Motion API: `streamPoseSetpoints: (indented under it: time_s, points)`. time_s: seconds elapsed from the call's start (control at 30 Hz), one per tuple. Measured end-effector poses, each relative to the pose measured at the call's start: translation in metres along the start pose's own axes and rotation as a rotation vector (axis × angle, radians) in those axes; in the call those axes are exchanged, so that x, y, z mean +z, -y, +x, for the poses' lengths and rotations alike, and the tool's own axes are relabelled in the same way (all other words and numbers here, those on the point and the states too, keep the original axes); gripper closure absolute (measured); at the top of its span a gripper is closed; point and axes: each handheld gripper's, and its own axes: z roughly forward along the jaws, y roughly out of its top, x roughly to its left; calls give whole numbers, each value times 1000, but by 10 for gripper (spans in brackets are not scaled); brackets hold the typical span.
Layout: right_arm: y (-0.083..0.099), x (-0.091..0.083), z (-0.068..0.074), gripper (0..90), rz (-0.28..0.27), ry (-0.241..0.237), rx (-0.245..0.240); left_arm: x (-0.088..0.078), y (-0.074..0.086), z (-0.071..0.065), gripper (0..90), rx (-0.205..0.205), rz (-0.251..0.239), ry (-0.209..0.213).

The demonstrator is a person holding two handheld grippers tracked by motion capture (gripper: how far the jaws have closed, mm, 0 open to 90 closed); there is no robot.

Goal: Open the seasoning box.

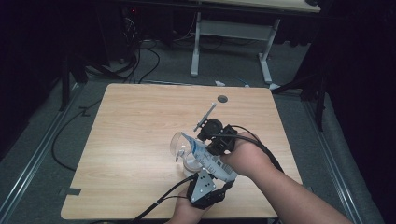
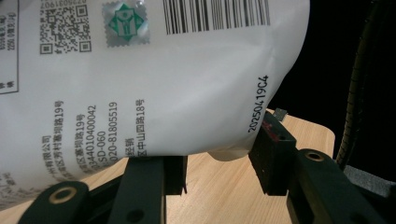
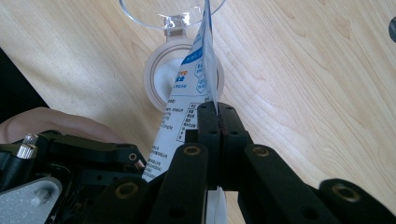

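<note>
Pour is mid-way, by my read. Left gripper (image 1: 201, 185) braces the bulging bottom of the white pouch (image 1: 210, 159), which sits between its half-open jaws; contact looks real on one pad, unclear on the other. Right gripper (image 3: 217, 112) is clamped tight on the pouch's edge, tipping it over the round jar (image 3: 159, 77) just ahead, clear lid (image 3: 161, 11) flipped back. Some white fill is already in the jar; left: finish, set the pouch down. Count: one pouch, one jar, two grippers.

Dim surroundings, table lit, close-ups soft.

pouch (image 2: 154, 79): glossy white plastic | table (image 1: 130, 140): matt wood-grain | jar (image 3: 159, 11): clear plastic
</note>
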Motion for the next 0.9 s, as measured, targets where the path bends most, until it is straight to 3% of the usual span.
streamPoseSetpoints:
  time_s: [0.9]
  points:
    - [-1, -1, -4, 900, -7, 2, 6, 4, -4, 2, 604, -21, -7, 5]
